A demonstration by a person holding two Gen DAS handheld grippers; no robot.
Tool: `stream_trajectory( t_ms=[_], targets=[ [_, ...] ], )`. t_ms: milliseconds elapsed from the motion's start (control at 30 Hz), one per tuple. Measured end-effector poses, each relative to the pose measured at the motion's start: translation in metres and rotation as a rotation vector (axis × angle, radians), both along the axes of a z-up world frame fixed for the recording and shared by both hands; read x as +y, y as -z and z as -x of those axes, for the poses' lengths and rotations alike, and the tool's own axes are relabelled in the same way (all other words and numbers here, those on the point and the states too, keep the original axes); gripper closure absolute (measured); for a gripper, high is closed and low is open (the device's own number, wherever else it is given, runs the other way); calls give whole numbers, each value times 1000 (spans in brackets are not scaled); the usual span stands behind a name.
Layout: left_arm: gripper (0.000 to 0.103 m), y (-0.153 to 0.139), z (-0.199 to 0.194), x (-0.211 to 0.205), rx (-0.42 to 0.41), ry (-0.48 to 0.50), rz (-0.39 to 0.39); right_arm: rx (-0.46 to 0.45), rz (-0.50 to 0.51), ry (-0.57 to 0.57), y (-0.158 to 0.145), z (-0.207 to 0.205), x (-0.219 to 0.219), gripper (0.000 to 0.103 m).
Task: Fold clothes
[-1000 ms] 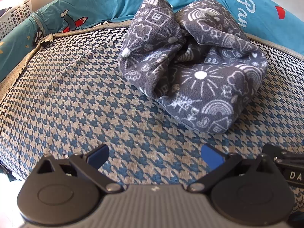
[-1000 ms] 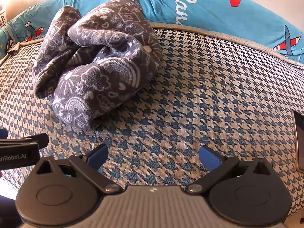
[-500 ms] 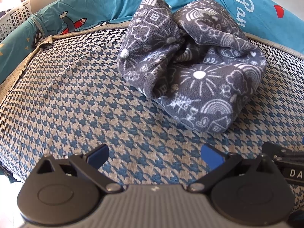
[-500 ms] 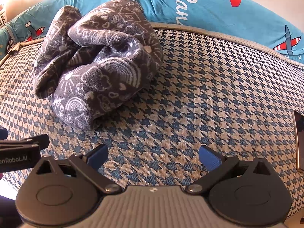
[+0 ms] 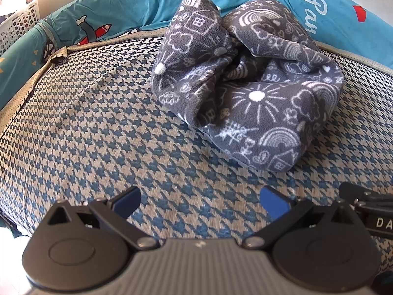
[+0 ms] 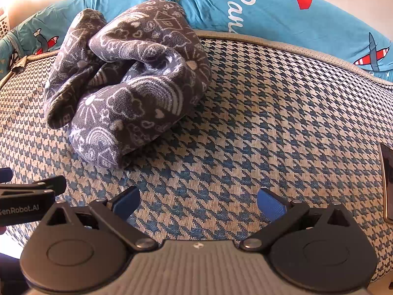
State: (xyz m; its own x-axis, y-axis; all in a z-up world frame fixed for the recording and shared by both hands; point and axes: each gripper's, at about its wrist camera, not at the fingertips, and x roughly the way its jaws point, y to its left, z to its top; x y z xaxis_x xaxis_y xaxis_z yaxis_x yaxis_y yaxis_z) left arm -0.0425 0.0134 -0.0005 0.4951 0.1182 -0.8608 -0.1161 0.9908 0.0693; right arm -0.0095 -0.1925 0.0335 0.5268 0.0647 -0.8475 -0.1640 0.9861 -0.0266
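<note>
Almost nothing has changed over the last second: the grey patterned fleece garment [image 5: 248, 86] lies in the same crumpled heap on the houndstooth bed cover [image 5: 98, 123], toward its far side near the teal bedding [image 5: 135, 2], only looming slightly nearer in the left view. Both sets of tongs, the left tongs [image 5: 200, 199] and right tongs [image 6: 198, 200], remain spread wide and empty, hovering side by side short of the heap (neither touches it). Folding, by my judgement, has not yet begun; the bundle first needs opening out flat. A dark phone-like object [image 6: 388, 179] lies at the right edge.
</note>
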Motion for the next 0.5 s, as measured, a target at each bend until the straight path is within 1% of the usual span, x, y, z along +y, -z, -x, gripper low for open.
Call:
stream_trajectory(
  t_ms=[500],
  targets=[
    [0, -1, 0, 1, 3, 2, -4, 3, -1, 1, 1, 1, 1, 1]
  ],
)
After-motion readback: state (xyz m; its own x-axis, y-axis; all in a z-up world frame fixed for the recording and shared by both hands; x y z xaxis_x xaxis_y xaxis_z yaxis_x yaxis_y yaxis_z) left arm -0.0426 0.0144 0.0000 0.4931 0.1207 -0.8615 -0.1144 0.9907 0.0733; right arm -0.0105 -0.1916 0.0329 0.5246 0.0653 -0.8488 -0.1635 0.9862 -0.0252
